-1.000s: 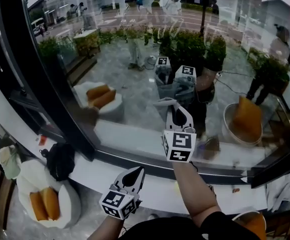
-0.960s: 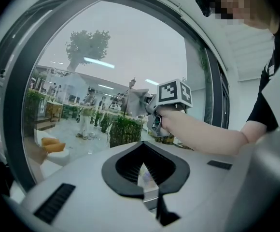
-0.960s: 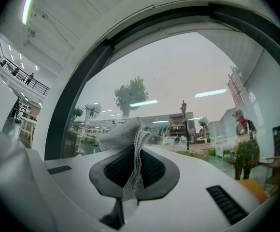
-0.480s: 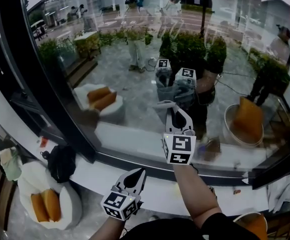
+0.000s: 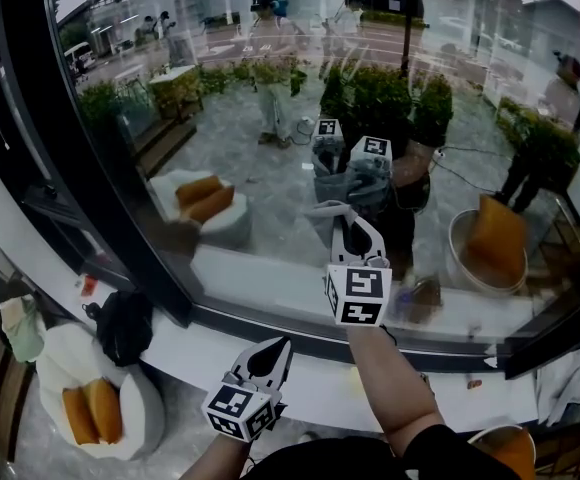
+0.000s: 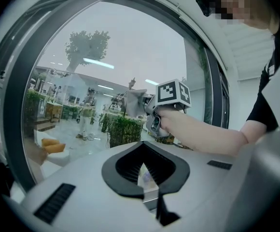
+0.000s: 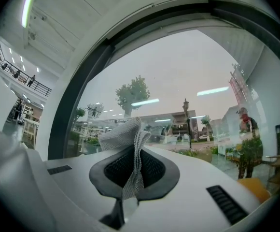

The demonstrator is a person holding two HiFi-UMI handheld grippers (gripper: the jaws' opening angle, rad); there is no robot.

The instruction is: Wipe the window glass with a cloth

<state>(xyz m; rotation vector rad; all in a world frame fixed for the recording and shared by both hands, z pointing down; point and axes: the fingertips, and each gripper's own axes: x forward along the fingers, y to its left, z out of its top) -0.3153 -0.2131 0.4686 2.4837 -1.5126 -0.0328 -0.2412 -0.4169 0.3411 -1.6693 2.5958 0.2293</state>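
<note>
The big window glass (image 5: 270, 168) fills the head view. My right gripper (image 5: 350, 223) is held up to it, shut on a grey mesh cloth (image 5: 327, 208) whose bunched end lies at the pane. In the right gripper view the cloth (image 7: 125, 134) stands up out of the shut jaws of my right gripper (image 7: 133, 166). My left gripper (image 5: 274, 348) hangs lower, over the white sill (image 5: 310, 380), shut with nothing in it. The left gripper view shows my left gripper (image 6: 143, 170) pointing at the glass, with the right gripper's marker cube (image 6: 173, 93) and the cloth (image 6: 134, 102) above it.
A thick dark window frame (image 5: 60, 148) runs down the left side. Below the sill at left are a black bag (image 5: 122, 320) and a round white seat with orange cushions (image 5: 90, 400). Reflections of the grippers (image 5: 352, 158) show in the pane. People and planters stand outside.
Both grippers stay almost where they were, the cloth still at the glass. Only the people outside have shifted a little.
</note>
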